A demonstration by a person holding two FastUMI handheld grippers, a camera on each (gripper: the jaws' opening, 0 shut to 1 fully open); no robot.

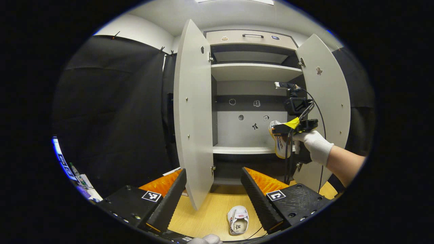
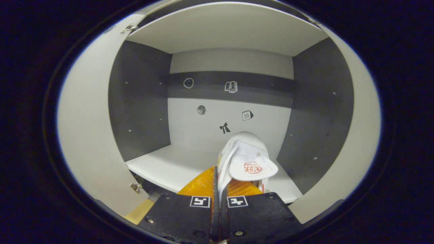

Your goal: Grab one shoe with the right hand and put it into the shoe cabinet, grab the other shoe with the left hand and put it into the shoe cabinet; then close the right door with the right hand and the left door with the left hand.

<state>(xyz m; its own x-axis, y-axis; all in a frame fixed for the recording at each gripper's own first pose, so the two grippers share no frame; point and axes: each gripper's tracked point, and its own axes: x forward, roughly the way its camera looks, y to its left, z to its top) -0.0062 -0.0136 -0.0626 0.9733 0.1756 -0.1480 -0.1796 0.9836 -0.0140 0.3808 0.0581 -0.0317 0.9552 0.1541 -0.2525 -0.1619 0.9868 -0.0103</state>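
In the right gripper view, the right gripper [image 2: 219,189] is seen with its two fingers drawn almost together on the side wall of a small white fabric shoe [image 2: 244,159]; both fingers press on that thin edge. The held shoe is carried off the shelf, its long axis running forward along the fingers, with the far end pointed toward the back wall of the cabinet and its tongue flopped out to the right. It is held just over the front edge of the white middle shelf [image 2: 162,166] of the tall grey-and-white shoe cabinet [image 2: 142,101], toward the right side of that compartment. Small stickers are seen on the back panel [image 2: 210,118].

In the left gripper view, the left gripper [image 1: 213,196] is held wide apart with nothing between its fingers, above the light wooden floor [image 1: 210,213]. A second small white shoe [image 1: 238,220] lies there, sole down, between the fingers and nearer the right one, its long axis running toward the cabinet; which end is the toe cannot be told. The left door [image 1: 193,118] and the right door [image 1: 327,101] stand open. A white-gloved hand [image 1: 313,144] is seen farther off at the middle shelf.
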